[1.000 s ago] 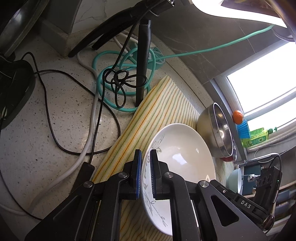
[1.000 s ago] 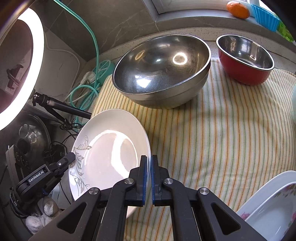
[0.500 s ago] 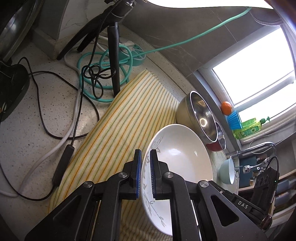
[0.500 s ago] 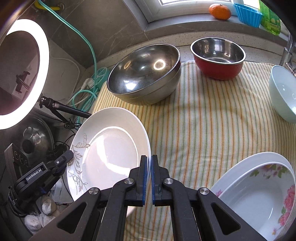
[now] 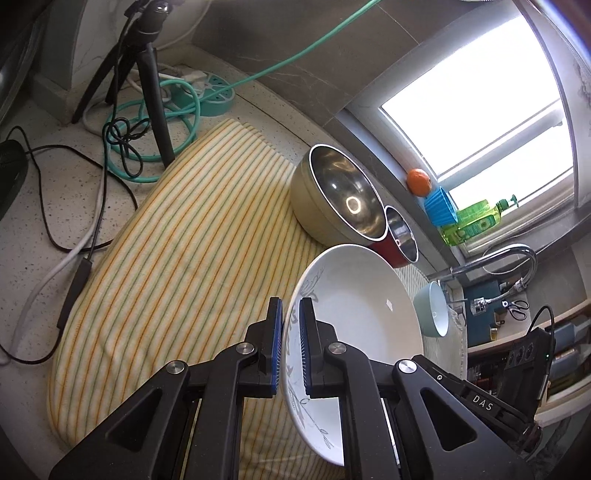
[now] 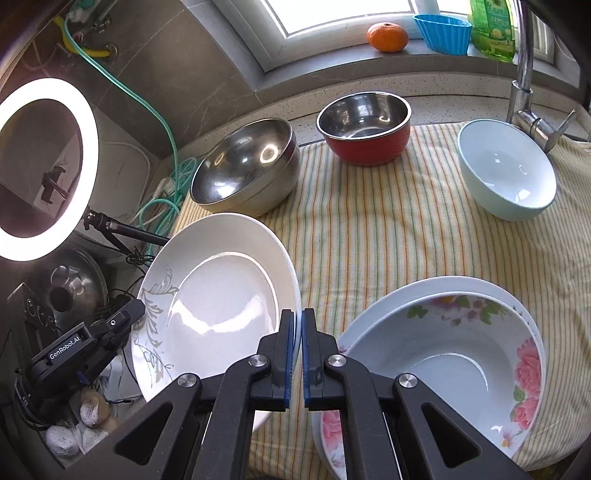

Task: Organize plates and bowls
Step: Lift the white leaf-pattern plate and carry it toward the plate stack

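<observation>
A white plate with a grey leaf pattern (image 6: pixel 218 295) hangs tilted above the striped cloth (image 6: pixel 388 236), held at two sides. My right gripper (image 6: pixel 298 350) is shut on its right rim. My left gripper (image 5: pixel 291 343) is shut on the patterned rim, and the plate (image 5: pixel 362 310) fills the right of that view. On the cloth stand a large steel bowl (image 6: pixel 247 166), a red steel-lined bowl (image 6: pixel 365 127) and a pale blue bowl (image 6: pixel 506 170). A flowered bowl (image 6: pixel 443 369) rests in a white dish at the lower right.
A ring light (image 6: pixel 48 166) on a tripod (image 5: pixel 151 74) stands at the left with coiled green hose (image 5: pixel 147 122) and black cables. A faucet (image 6: pixel 524 85) rises at the far right. An orange (image 6: pixel 387 36), blue cup and green bottle sit on the windowsill.
Both grippers have carried the plate up and to the right across the cloth, away from the tripod. The pale blue bowl and the flowered bowl have come into the right wrist view.
</observation>
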A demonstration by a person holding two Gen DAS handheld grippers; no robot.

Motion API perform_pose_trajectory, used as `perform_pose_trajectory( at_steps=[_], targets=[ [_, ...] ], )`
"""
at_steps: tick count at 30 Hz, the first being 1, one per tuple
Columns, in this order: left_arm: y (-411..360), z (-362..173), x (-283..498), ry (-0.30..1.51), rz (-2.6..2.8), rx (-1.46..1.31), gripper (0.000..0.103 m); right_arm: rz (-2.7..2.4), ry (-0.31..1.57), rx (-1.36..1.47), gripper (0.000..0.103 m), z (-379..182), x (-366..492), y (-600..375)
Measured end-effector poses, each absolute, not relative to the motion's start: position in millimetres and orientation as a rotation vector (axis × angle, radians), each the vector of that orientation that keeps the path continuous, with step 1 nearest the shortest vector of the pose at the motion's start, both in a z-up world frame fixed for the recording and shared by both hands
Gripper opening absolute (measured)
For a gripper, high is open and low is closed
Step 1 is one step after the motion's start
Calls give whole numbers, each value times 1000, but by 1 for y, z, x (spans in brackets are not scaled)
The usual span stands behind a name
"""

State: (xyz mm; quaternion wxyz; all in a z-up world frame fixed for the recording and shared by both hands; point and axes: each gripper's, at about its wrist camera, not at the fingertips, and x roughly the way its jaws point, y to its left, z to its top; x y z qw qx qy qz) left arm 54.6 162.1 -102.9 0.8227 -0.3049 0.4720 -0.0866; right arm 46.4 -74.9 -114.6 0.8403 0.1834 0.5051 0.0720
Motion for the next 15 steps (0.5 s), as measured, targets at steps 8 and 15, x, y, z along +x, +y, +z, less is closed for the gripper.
perform_pose_trajectory(
  at_steps=[8,15],
  targets=[
    [127,-101,52,1035,-242,-606,7,102,1055,407,4,-112,24,-108],
    [99,-101,49,1063,-287,-563,7,64,1058,425,4,-116,8,-135]
  ],
)
